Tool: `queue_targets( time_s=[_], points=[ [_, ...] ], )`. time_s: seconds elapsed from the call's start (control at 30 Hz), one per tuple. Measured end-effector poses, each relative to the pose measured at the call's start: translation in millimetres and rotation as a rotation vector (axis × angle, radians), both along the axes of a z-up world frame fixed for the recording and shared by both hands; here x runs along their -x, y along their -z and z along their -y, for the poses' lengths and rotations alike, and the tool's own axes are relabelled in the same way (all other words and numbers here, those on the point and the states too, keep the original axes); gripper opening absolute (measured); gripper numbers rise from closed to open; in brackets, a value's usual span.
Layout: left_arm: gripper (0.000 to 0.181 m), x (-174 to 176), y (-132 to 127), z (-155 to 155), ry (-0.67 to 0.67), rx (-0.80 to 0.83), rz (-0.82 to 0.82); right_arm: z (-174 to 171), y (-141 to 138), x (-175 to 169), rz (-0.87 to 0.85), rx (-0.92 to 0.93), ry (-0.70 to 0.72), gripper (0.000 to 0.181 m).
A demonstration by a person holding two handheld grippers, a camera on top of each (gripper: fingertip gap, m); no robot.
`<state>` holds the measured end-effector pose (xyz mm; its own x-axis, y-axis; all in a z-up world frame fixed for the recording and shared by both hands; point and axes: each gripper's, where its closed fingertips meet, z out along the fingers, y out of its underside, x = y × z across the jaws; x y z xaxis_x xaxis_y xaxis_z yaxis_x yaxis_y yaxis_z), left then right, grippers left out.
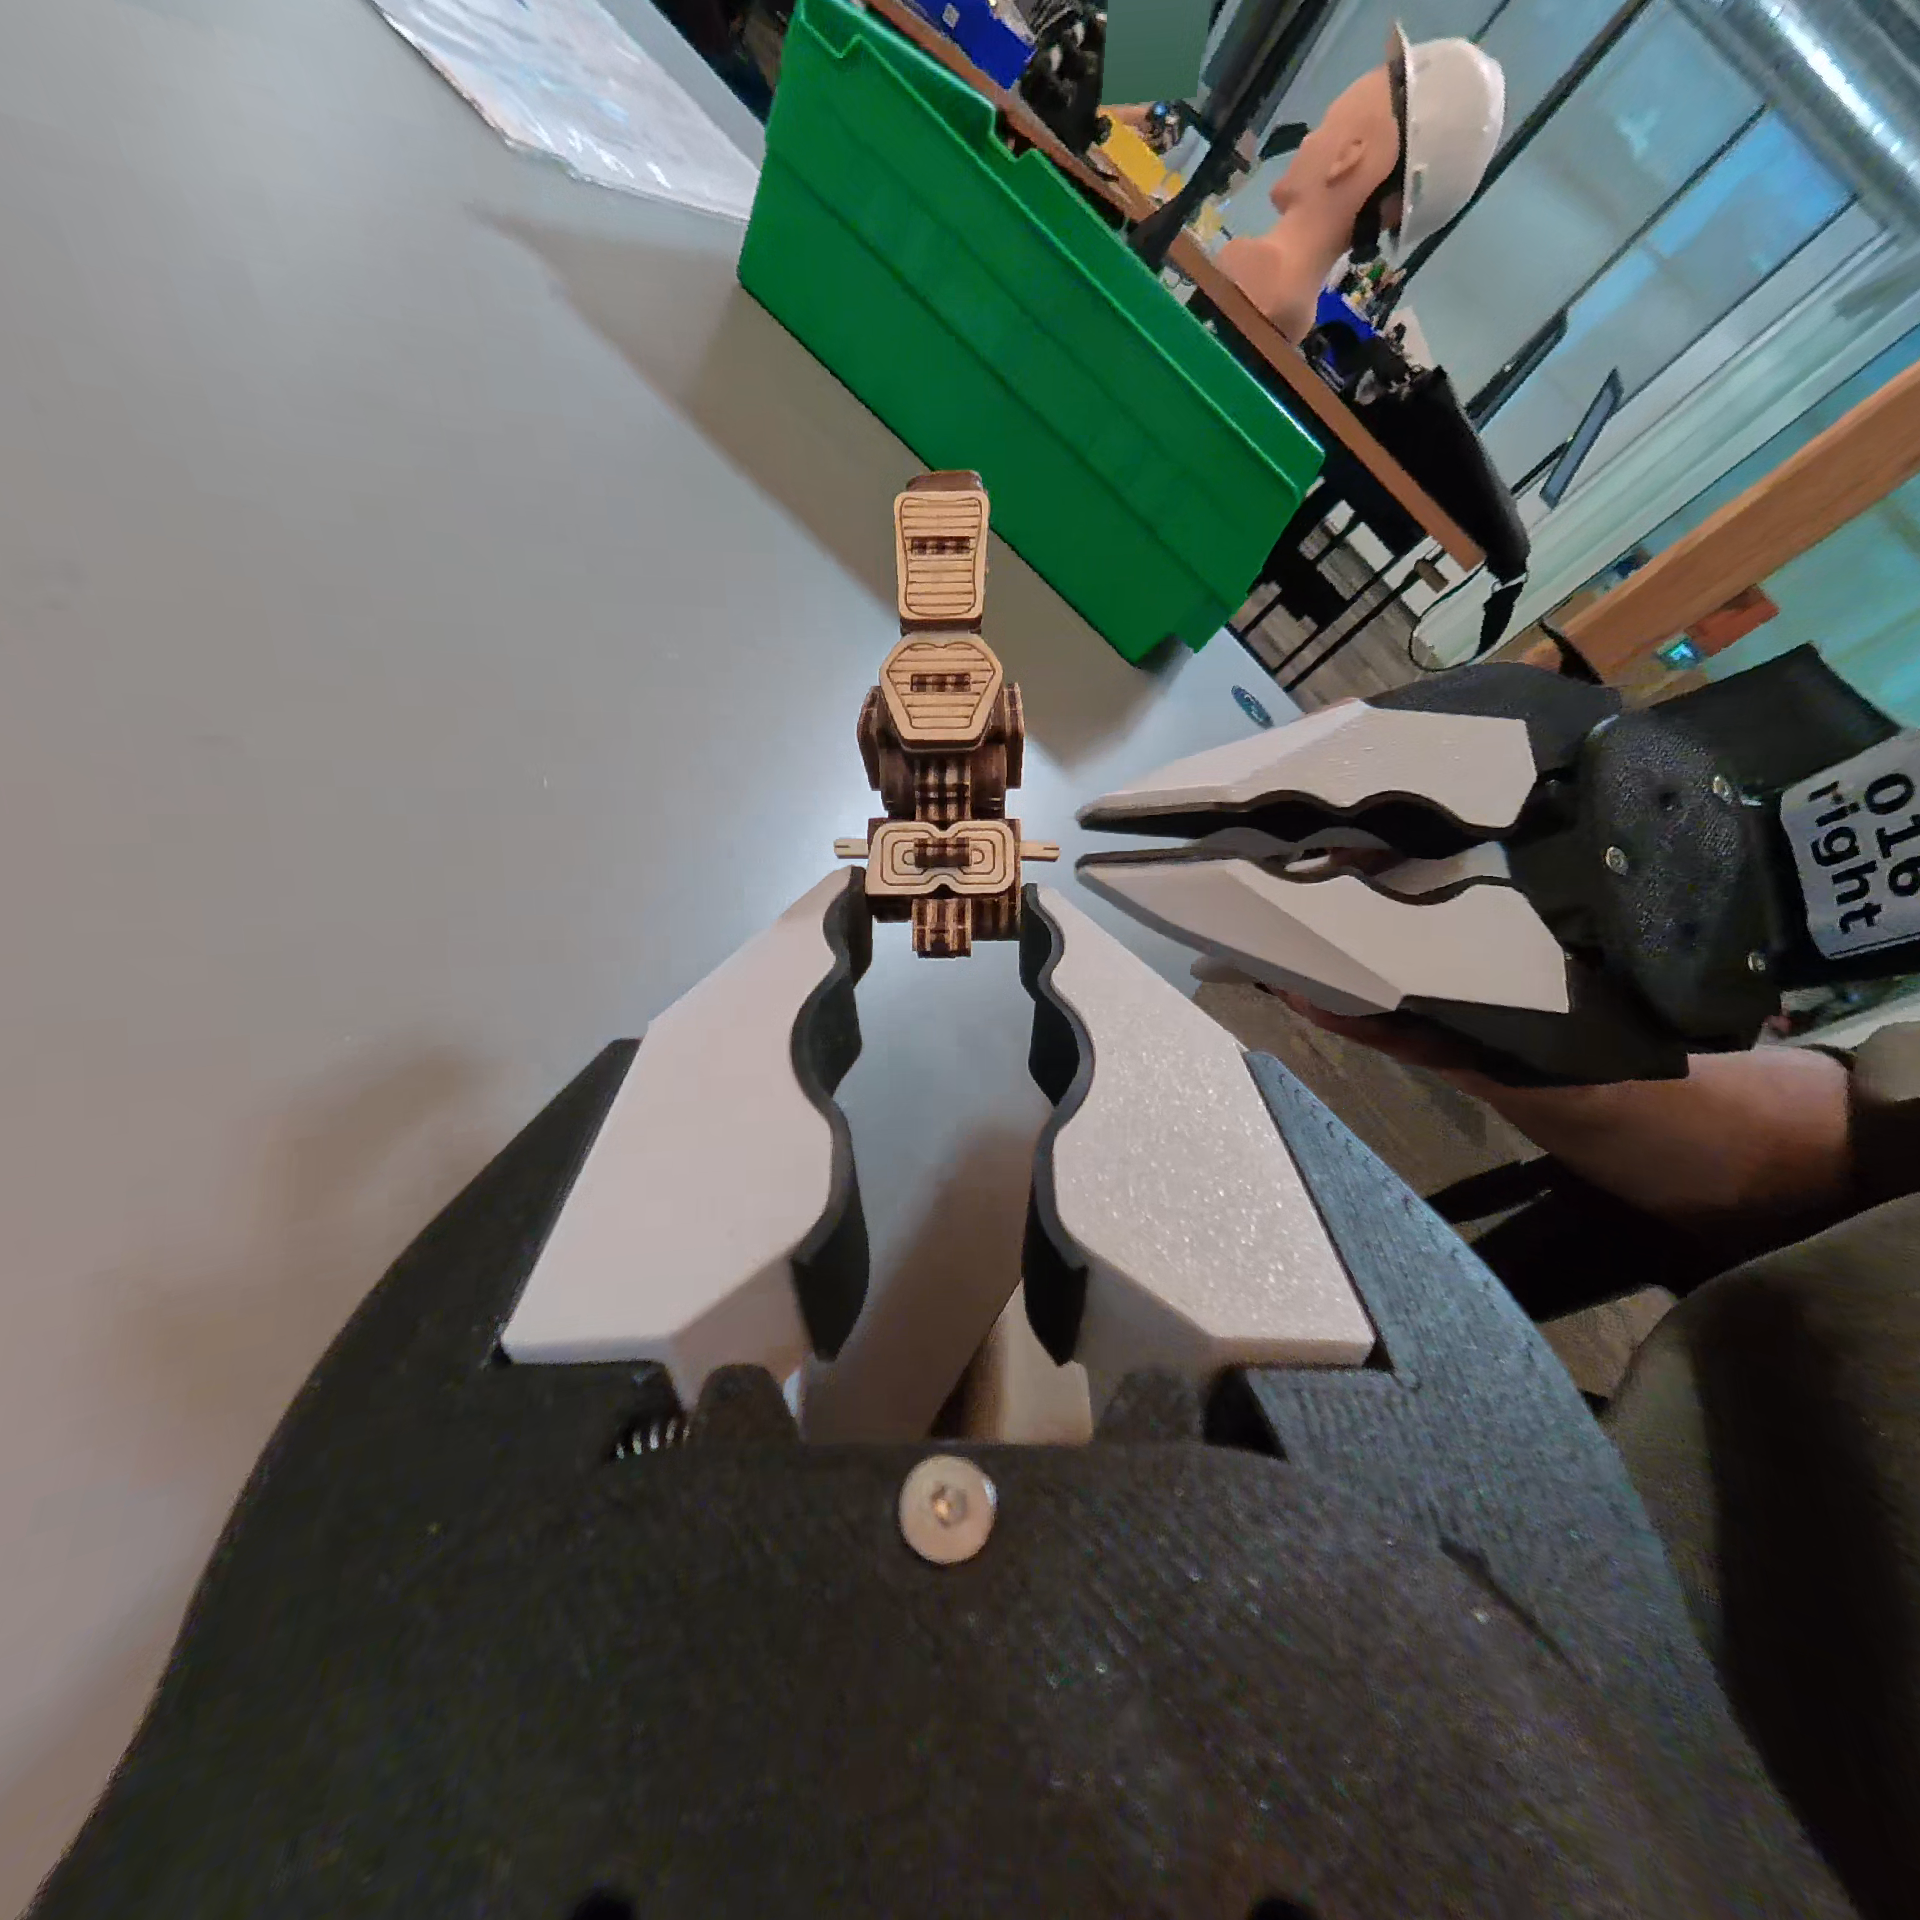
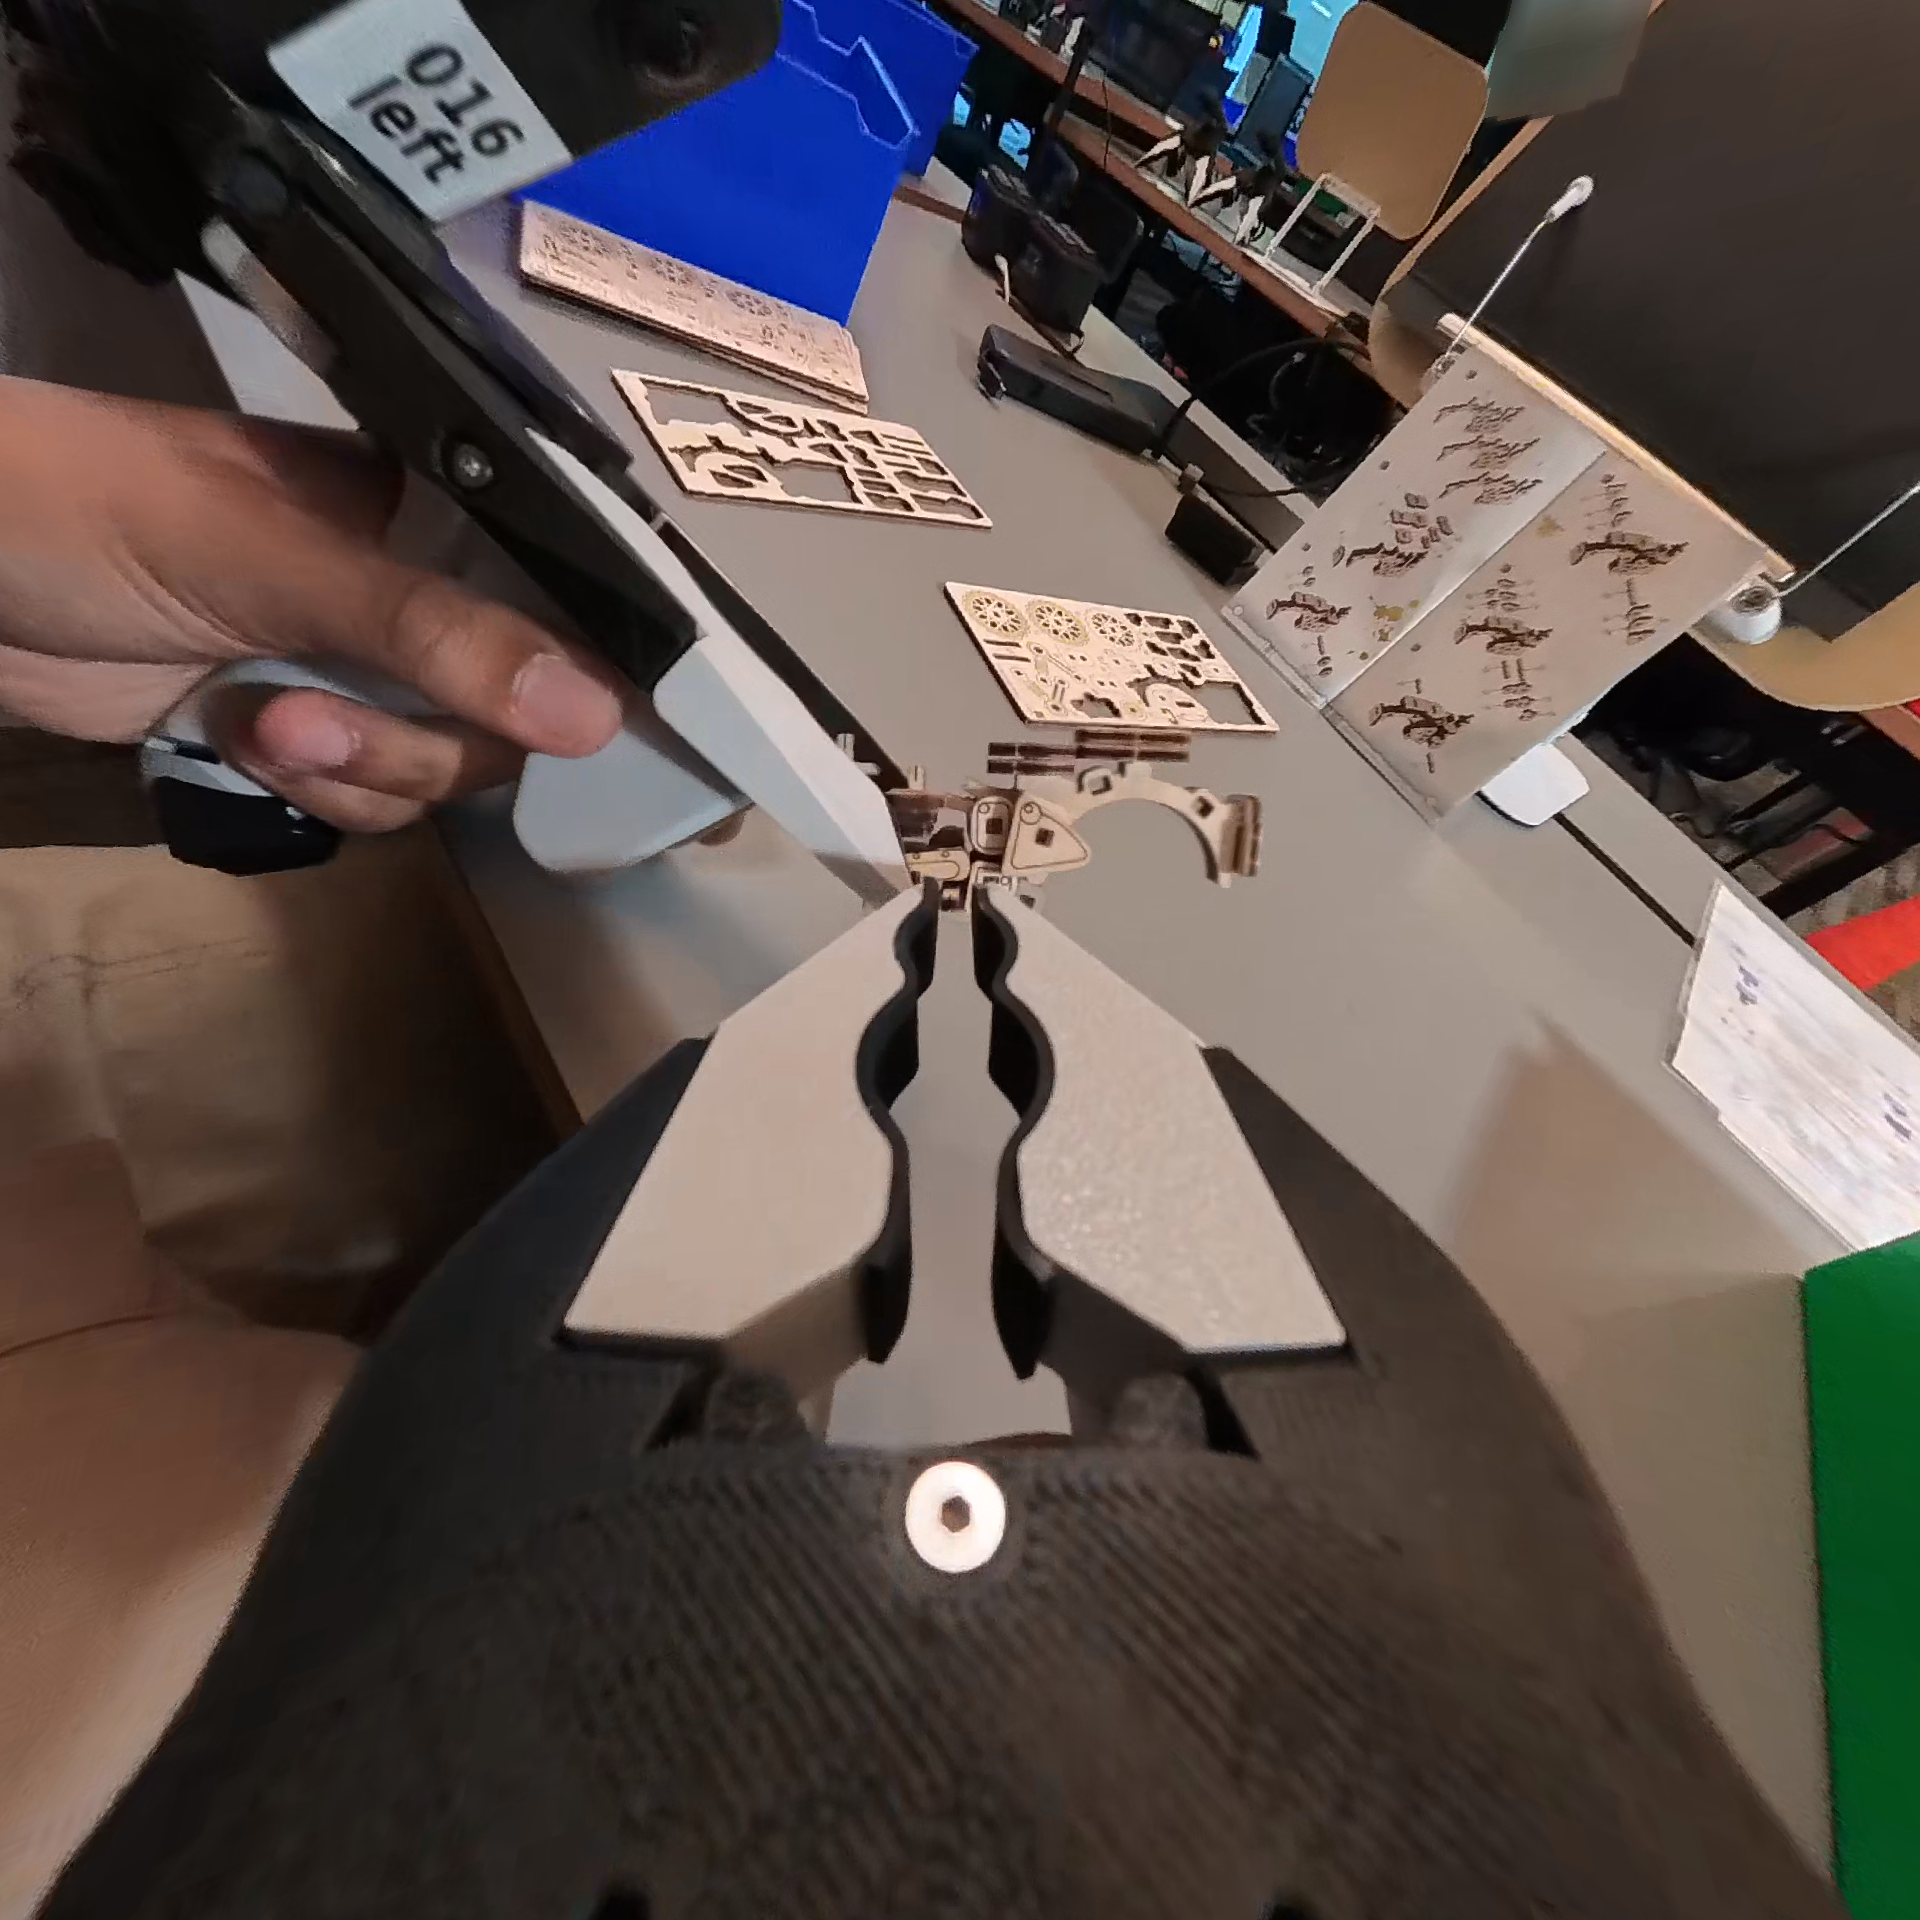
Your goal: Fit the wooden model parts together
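A small wooden model (image 1: 940, 727) of layered plywood, with a curved tail-like arm, is held off the grey table (image 1: 312, 623). My left gripper (image 1: 943, 909) is shut on its lower end, and the model points away from the camera. A thin pin (image 1: 1042, 850) sticks out of its right side. My right gripper (image 1: 1081, 847) comes in from the right, jaws almost together, tips just short of that pin. In the right wrist view the right gripper (image 2: 951, 906) sits right under the model (image 2: 1039, 831), with nothing visible between its pads. The left gripper (image 2: 894, 831) reaches in from the upper left.
A green bin (image 1: 1018, 343) stands behind the model. In the right wrist view, wooden part sheets (image 2: 800, 457) (image 2: 1112, 655), several loose dark pieces (image 2: 1091, 753), a blue bin (image 2: 748, 177) and an upright instruction sheet (image 2: 1455, 603) are on the table. A person's hand (image 2: 312, 644) holds the left gripper. My two grippers' fingertips are within a few centimetres of each other.
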<state>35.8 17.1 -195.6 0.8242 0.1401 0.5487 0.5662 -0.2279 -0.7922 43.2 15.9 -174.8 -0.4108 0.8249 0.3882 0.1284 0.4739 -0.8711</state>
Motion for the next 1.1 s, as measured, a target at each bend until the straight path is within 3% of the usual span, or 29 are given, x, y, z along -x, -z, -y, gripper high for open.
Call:
queue_targets(
  time_s=[0.03, 0.6, 1.1],
  points=[
    [0.025, -1.5, -0.7, -0.6, 0.003, 0.001, -0.015, -0.5, 0.4, 0.2, 0.002, -0.003, 0.003, 0.004],
    [0.026, -3.8, -6.2, 0.2, -0.005, -0.019, -0.025, 0.3, 0.9, 0.0, 0.002, -0.019, 0.006, 0.001],
    [0.026, -8.5, -8.8, 3.2, 0.032, 0.019, -0.157, 2.6, -0.7, -5.7, 0.039, 0.038, -0.042, 0.001]
  ],
)
